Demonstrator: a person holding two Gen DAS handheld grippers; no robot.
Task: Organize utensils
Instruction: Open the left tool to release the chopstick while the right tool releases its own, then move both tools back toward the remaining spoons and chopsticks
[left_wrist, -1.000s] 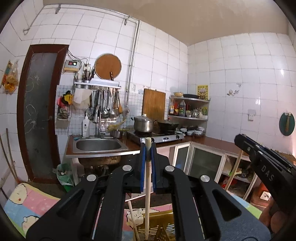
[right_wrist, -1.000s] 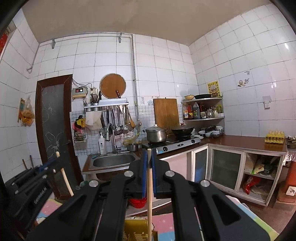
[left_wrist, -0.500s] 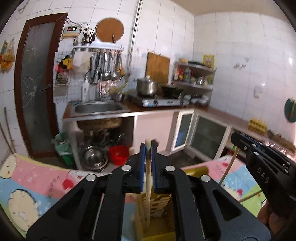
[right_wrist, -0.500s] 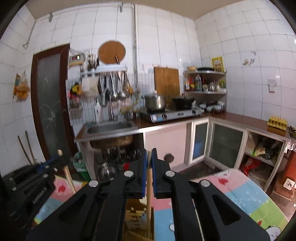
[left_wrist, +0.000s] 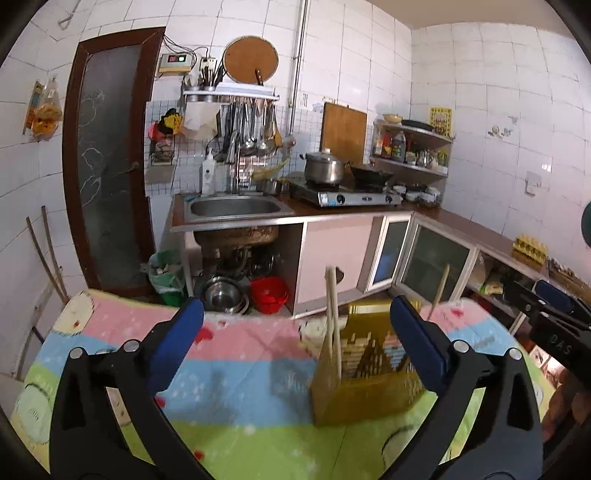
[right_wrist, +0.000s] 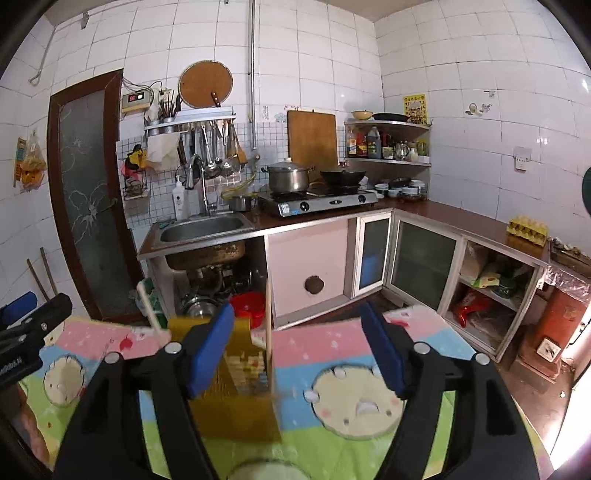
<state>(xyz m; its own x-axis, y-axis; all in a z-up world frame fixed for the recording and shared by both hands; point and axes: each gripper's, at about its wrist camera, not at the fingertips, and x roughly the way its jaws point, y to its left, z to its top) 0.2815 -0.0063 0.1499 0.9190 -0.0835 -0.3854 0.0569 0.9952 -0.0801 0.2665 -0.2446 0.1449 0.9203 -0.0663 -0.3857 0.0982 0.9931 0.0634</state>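
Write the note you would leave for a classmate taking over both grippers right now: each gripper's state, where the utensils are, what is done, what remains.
Left gripper: jaws have just been opening, now wide, nothing gripped.
Right gripper: jaws have just been opening, now apart, pads off the chopstick between them.
Chopsticks stand upright in the yellow holder on the cartoon mat.
Done: both chopsticks released into the holder.
Left: no loose utensils visible on the mat; check beyond these views.

Left tongs (left_wrist: 295, 332): black plastic arms, silver round screws, blue pads on the fingertips (left_wrist: 184, 334). Right tongs (right_wrist: 297, 349): same build; white lettering on the casing seen from the left camera.
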